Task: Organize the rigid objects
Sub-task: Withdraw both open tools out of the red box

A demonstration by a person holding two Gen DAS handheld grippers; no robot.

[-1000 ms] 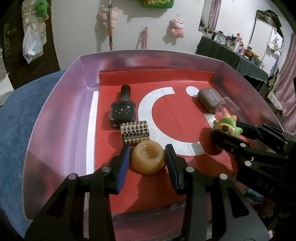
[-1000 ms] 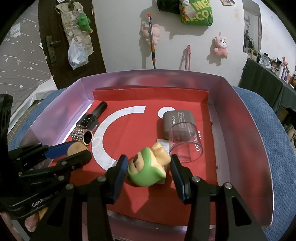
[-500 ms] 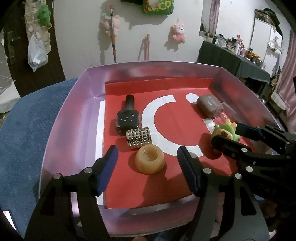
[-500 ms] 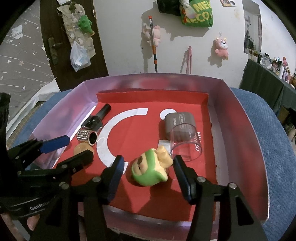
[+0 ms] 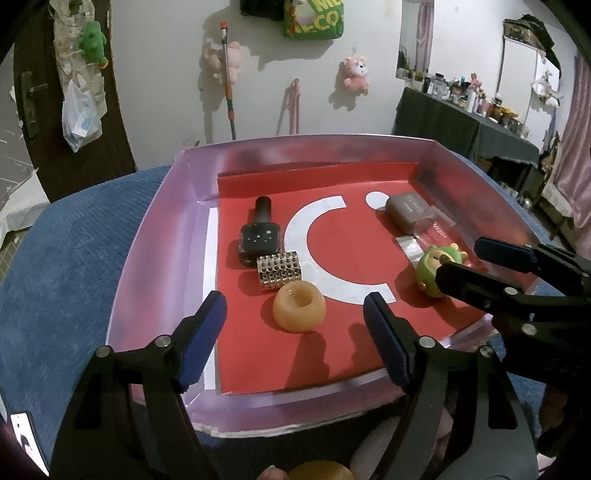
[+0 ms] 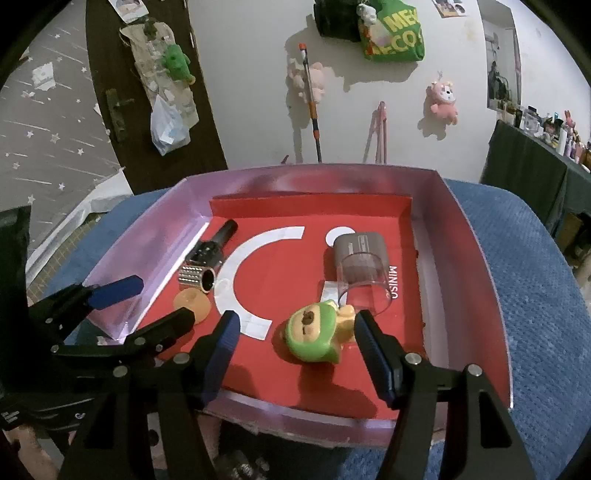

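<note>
We see the left tongs (image 5: pixel 295 325) low in the middle of the left view, and they are opening, with both blue pads (image 5: pixel 201 341) standing away from the orange ring (image 5: pixel 299 304) that sits between them on the red floor of the box. Nothing is held there. The right tongs (image 6: pixel 295 343) sit low in the middle of the right view and are opening too; the green toy (image 6: pixel 316 334) lies between their pads (image 6: pixel 373 360), on its side. The left pad is clear of it, but we cannot tell if the right pad touches its yellow end. Just above the orange ring in the left view lies a shiny tube with dots (image 5: pixel 279 269), and touching it from above lies a black bottle with stars (image 5: pixel 260 234), its cap pointing to the top of the frame. At the upper right of the red floor lies a grey case with a clear cap (image 6: pixel 362 264), close above the green toy. All these things are in a box with pink walls (image 5: pixel 155 236) and a white curved shape (image 5: pixel 306 236) printed on its floor. The box rests on a blue cloth (image 6: pixel 535 295). Far behind, soft toys (image 6: pixel 443 98) and a green bag (image 6: pixel 395 33) hang on a white wall.
</note>
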